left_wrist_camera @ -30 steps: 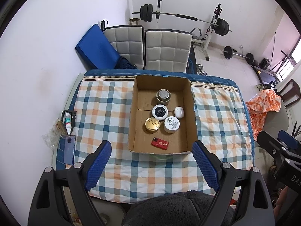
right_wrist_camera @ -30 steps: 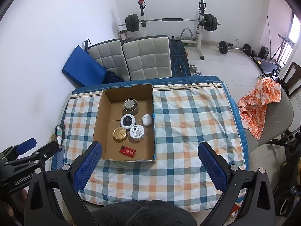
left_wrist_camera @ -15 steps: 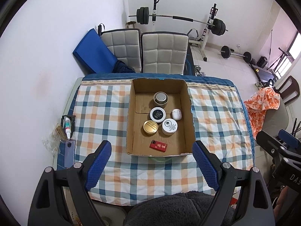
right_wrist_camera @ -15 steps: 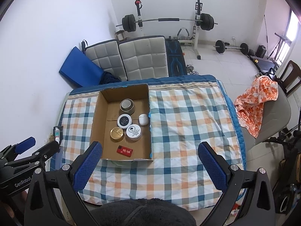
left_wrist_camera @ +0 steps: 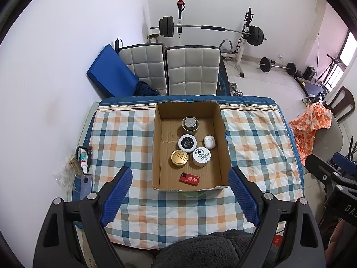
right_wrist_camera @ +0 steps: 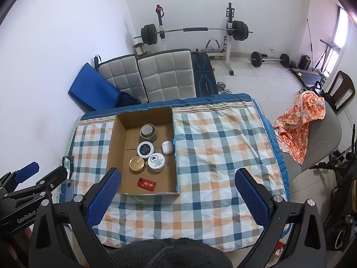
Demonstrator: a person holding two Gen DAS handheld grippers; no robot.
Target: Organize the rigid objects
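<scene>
Gaping wide, each hand-held gripper (left_wrist_camera: pixel 179 195) (right_wrist_camera: pixel 177 197) holds nothing.

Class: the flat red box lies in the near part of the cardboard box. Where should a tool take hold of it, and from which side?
Probably from straight above: the red box lies flat and low with bare cardboard around it, inside the cardboard box. Close the fingers across its shorter width, on the two long edges.

Home gym rm: barbell rack (left_wrist_camera: pixel 208 30), checked-cloth table (left_wrist_camera: pixel 125 134).
</scene>
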